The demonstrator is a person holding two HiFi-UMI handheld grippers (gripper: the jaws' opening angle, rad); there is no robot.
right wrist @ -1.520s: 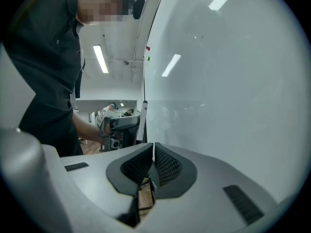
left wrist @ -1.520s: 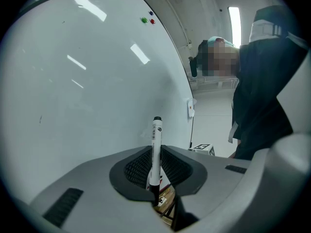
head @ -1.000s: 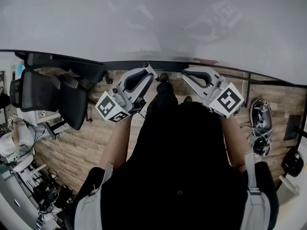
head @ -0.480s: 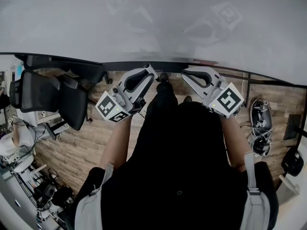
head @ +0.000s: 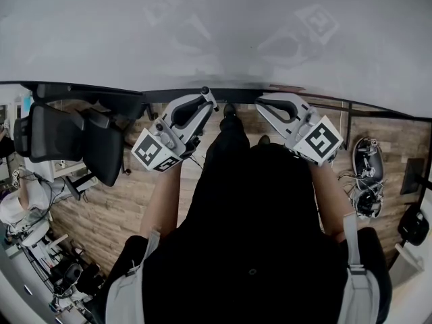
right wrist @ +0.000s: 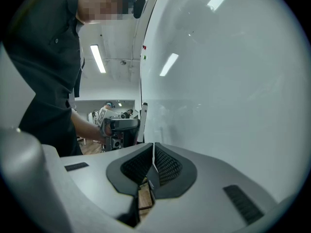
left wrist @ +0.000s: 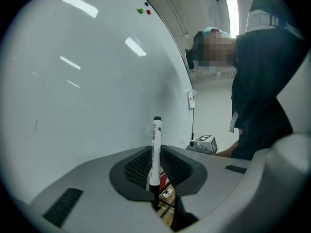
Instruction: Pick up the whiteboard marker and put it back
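The whiteboard marker, white-bodied with a black cap, stands upright between the jaws of my left gripper, which is shut on its lower part. It is held close to the whiteboard. In the head view my left gripper and right gripper are both raised to the board's dark lower ledge. The right gripper has its jaws pressed together with nothing in them. From the right gripper view, the left gripper shows beside the board with the marker sticking up from it.
A black office chair stands at the left on the wooden floor. Cables and gear lie on the floor at the right. Small coloured magnets sit high on the board. A person's dark torso fills the lower middle.
The left gripper with the marker has shifted slightly up and to the left. The right gripper has hardly moved.
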